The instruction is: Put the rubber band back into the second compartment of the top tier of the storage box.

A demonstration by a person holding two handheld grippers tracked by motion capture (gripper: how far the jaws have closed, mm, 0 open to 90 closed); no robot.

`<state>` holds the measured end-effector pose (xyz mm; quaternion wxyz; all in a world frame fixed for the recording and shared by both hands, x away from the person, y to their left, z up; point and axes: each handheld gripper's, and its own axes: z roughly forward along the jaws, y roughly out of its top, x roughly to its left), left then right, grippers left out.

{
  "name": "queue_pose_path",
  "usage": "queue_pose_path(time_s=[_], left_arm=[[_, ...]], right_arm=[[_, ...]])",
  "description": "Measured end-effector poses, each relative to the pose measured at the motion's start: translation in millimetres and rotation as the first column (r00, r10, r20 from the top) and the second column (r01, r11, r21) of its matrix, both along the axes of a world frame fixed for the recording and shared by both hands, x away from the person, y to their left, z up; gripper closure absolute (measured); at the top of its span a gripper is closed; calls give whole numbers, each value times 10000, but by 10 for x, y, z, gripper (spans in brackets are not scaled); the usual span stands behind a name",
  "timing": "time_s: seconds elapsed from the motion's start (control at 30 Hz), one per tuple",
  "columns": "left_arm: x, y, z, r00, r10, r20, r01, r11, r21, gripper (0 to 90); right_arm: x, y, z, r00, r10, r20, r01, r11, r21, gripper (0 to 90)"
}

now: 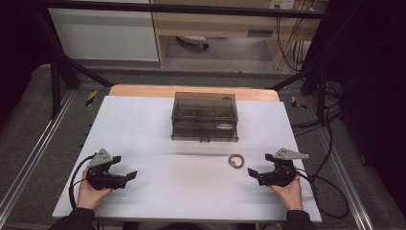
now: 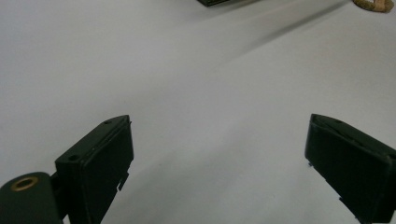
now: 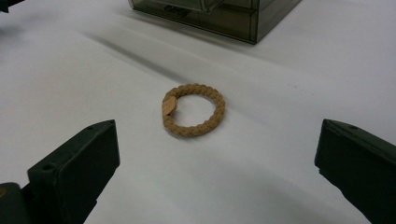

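Note:
A tan braided ring-shaped band [image 1: 235,161] [image 3: 194,109] lies flat on the white table [image 1: 191,191], just ahead of my right gripper [image 1: 260,166] [image 3: 217,163], whose jaws stand wide open with nothing between them. A smoky transparent drawer box [image 1: 205,117] [image 3: 224,14] sits at the table's middle back. My left gripper [image 1: 125,166] [image 2: 219,163] rests at the front left, open and empty, over bare table. The band's edge [image 2: 373,4] and a corner of the box [image 2: 217,2] peek in at the top of the left gripper view.
A wooden strip [image 1: 143,90] runs along the table's far edge. Black frame bars [image 1: 62,57] and cables [image 1: 330,191] flank the table. A hand holds each gripper from the near edge.

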<state>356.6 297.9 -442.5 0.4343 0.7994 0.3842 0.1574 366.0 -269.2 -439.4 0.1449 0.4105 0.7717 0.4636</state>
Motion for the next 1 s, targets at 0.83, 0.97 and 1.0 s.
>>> queue_pose_path(time_s=[0.83, 0.97, 1.0], left_arm=[[-10, 10, -1, 9999, 103, -11, -103, 9999, -98, 64], [-9, 11, -1, 9999, 116, -10, -116, 9999, -77, 65], [-8, 12, -1, 9999, 124, -5, -124, 9999, -81, 65]], right_arm=[[173, 246, 55, 9998, -73, -160, 67, 9992, -390, 12], [243, 287, 46, 9997, -158, -208, 150, 9991, -399, 16], [257, 292, 39, 9997, -188, -181, 180, 9988, -449, 17]])
